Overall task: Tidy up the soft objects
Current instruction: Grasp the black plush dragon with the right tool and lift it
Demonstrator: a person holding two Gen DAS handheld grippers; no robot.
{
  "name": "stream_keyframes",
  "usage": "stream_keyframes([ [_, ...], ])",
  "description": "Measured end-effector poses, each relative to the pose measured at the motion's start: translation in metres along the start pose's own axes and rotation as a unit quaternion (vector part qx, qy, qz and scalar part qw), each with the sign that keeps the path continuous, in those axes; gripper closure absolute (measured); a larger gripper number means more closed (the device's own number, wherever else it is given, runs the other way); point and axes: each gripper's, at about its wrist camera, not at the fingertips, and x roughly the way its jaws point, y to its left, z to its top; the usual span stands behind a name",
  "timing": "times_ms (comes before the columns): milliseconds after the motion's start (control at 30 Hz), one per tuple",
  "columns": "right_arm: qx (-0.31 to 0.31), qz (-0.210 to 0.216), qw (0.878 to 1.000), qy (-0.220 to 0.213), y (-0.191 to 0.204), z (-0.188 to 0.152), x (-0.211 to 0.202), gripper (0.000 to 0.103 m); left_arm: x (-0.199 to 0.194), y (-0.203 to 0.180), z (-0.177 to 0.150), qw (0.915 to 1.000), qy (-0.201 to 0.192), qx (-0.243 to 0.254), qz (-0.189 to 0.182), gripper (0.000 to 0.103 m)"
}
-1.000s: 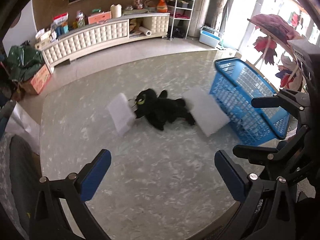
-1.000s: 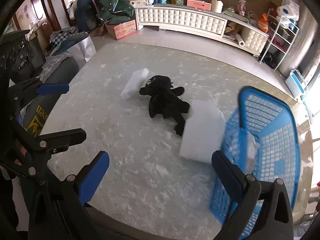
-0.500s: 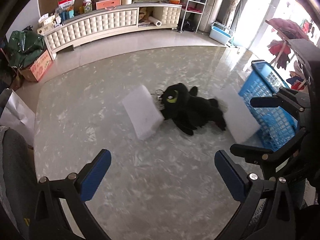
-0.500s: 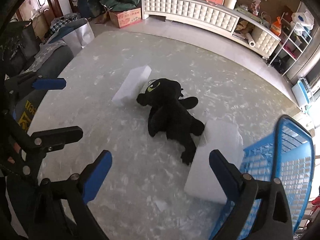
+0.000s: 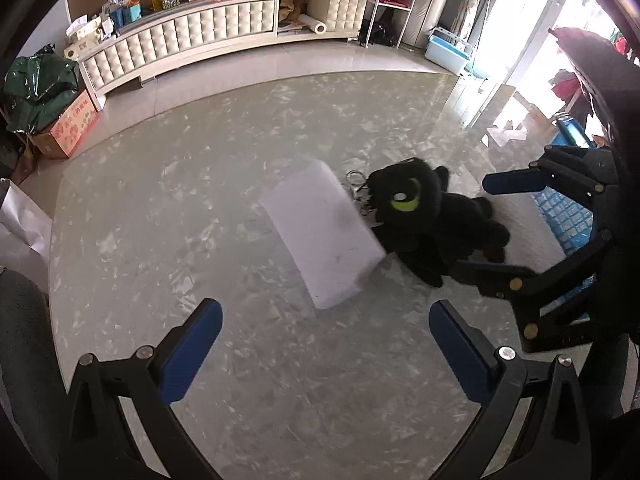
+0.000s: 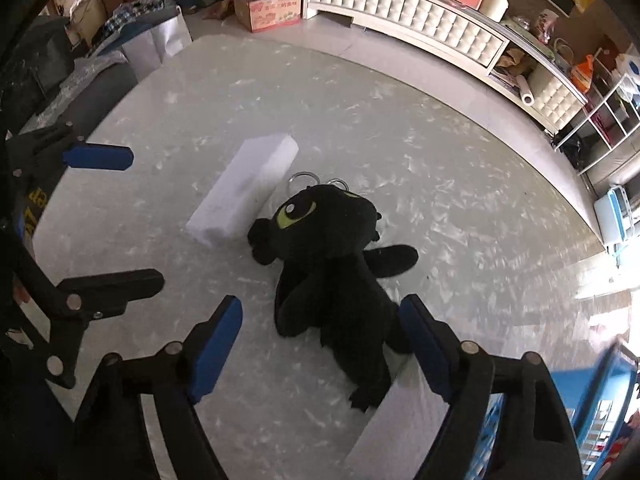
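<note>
1. Black plush dragon toy lies mid-frame in the right wrist view, beside a white foam block. It looks light and squashy; its thick body seems the best place to grip.
2. The right gripper is spread wide around the toy's lower body, not yet closed.
3. The left gripper is released and holds nothing.
4. The grey marbled table looks smooth and glossy. A blue basket sits at right; a white cabinet crosses the top.

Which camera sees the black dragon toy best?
The right wrist view: the black dragon toy lies whole, face and tail showing, just ahead of the open right claw. In the left wrist view the white foam block and right claw cover parts of it.
</note>
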Motion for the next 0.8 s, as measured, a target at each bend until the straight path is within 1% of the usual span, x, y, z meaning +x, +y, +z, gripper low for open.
stream_keyframes([
  [100,0.003,0.003,1.0,0.016,-0.005,0.004,0.014,0.035,0.008,0.008,-0.001,1.0,0.003,-0.009,-0.001,0.0],
  [233,-0.006,0.0,1.0,0.026,-0.006,0.008,0.029,0.038,0.013,0.014,-0.005,0.9999,0.008,-0.011,0.001,0.0],
  [400,-0.008,-0.003,0.999,0.033,-0.008,0.008,0.038,0.043,0.016,0.017,-0.009,0.9998,0.007,-0.017,-0.007,0.0],
  [433,-0.006,-0.006,0.999,0.032,-0.007,0.007,0.039,0.045,0.017,0.018,-0.009,0.9998,0.007,-0.018,-0.008,0.0],
  [467,-0.02,0.001,1.0,0.016,-0.007,0.006,0.037,0.045,0.018,0.018,-0.009,0.9997,0.007,-0.02,-0.01,0.0],
  [500,-0.021,0.0,1.0,0.014,-0.006,0.004,0.037,0.048,0.018,0.017,-0.011,0.9997,0.008,-0.019,-0.014,0.0],
  [533,-0.024,0.001,1.0,0.014,-0.004,0.002,0.037,0.052,0.018,0.016,-0.012,0.9997,0.01,-0.016,-0.016,0.0],
  [600,-0.027,0.005,1.0,0.012,0.0,-0.001,0.035,0.056,0.016,0.014,-0.016,0.9998,0.009,-0.009,-0.015,0.0],
  [733,-0.024,0.029,0.999,0.015,0.011,-0.009,0.026,0.06,0.009,0.013,-0.017,0.9998,0.005,-0.007,-0.017,0.0],
  [800,-0.022,0.034,0.999,0.015,0.015,-0.014,0.021,0.061,0.004,0.015,-0.016,0.9998,0.001,-0.008,-0.016,0.0],
])
